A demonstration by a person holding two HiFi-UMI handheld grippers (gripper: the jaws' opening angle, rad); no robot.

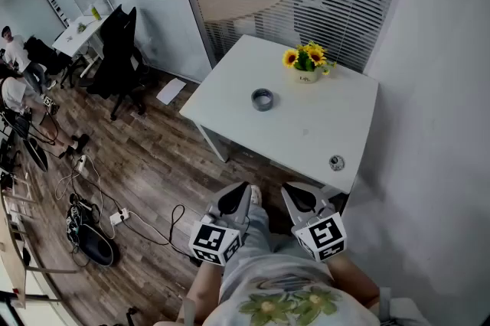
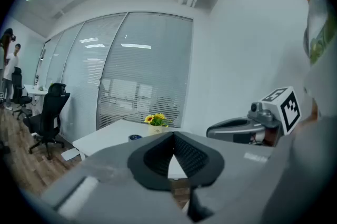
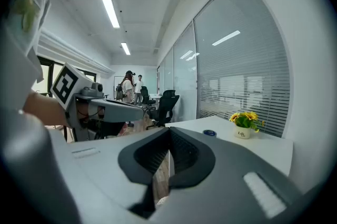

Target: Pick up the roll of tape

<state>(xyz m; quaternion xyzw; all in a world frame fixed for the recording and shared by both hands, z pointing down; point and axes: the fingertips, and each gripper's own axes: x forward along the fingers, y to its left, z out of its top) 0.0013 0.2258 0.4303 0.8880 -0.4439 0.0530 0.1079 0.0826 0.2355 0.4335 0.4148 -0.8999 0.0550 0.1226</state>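
Plainly unstarted: the left gripper (image 1: 233,199) and right gripper (image 1: 301,199), jaws pressed together on nothing, hung well short of the roll of tape (image 1: 262,99) lying flat mid-surface (image 1: 306,129). Spreading one gripper's jaws before straddling the ring's wall would serve best.

The head view looks steeply down on the counter (image 1: 306,125) from afar. The 2 gripper views face it nearly level, sharing its roll of tape (image 3: 209,133).

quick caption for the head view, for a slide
Left tongs and right tongs, both shut, held short of a white table bearing the tape and a flower pot.
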